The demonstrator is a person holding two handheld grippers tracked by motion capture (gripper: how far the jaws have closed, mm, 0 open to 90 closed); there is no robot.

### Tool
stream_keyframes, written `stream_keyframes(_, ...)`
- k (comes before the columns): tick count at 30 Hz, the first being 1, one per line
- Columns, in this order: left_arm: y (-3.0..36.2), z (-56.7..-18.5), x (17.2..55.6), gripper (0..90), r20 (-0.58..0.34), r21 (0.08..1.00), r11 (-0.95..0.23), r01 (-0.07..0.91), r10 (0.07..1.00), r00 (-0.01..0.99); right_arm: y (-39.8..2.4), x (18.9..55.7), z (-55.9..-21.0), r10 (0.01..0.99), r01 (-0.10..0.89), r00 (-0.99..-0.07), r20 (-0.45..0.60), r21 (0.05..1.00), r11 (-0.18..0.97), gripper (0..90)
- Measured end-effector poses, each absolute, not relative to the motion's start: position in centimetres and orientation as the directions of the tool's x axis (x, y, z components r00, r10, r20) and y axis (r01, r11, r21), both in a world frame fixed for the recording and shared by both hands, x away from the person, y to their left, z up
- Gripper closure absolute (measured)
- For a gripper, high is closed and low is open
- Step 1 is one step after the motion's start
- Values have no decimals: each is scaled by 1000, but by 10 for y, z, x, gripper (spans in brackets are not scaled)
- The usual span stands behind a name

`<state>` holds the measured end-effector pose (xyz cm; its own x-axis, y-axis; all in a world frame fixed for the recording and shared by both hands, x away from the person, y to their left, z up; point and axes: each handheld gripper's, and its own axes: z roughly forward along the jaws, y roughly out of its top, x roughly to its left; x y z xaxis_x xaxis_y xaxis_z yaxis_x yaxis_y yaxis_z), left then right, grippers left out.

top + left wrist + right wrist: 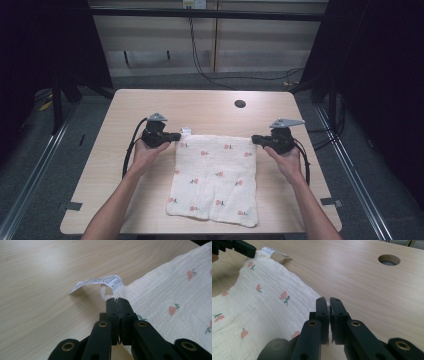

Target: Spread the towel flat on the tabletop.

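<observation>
**Cloth pinned at both far corners**

Cloth (pixel 214 180) — cream with small pink flowers — lies flat at lower centre of the tabletop (pixel 125 110). Left tongs (pixel 176 135) pinch its upper-left corner, beside a white care tag (pixel 97 282) whose print is too small to read. Right tongs (pixel 254 139) are pressed together on the upper-right corner. A round hole (pixel 240 104) sits beyond — well apart.

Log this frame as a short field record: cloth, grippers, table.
cloth: cream towel with small pink print, flat on the table
tag: white label at the far left corner
left gripper: shut on the towel's far left corner
right gripper: shut on the towel's far right corner
table: light wood, round hole near far edge
</observation>
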<state>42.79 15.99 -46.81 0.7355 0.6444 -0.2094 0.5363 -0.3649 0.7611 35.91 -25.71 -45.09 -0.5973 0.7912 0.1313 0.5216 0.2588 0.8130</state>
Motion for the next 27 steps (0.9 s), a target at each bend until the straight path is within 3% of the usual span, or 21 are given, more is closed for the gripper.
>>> stream_keyframes(6,176,-472,435,884,-220,754,-333,567,685,694,-240,388,-448,783,524,-605,142,812,257,865)
stream_keyframes(10,178,-484,443,884,-247,719,-330,612,702,668,-231,403,-461,788,560,-603,129,772,302,865)
stream_keyframes(13,177,-487,445,877,-236,717,-340,609,703,671,-229,411,-472,803,577,-578,146,769,276,863)
stream_keyframes(15,177,-488,444,819,-234,726,-326,606,711,663,-229,413,-477,804,583,-575,152,766,271,854)
stream_keyframes(17,177,-488,443,800,-225,725,-333,603,713,664,-230,413,-478,819,586,-553,155,771,250,817)
stream_keyframes(19,177,-487,442,713,-232,726,-325,606,714,661,-232,412,-477,821,579,-552,143,775,255,785)
stream_keyframes(21,180,-486,439,715,-233,728,-329,601,706,668,-235,410,-473,830,577,-541,138,778,247,719)
stream_keyframes(27,193,-484,428,629,-247,736,-310,601,704,666,-246,392,-459,823,564,-555,123,782,264,635)
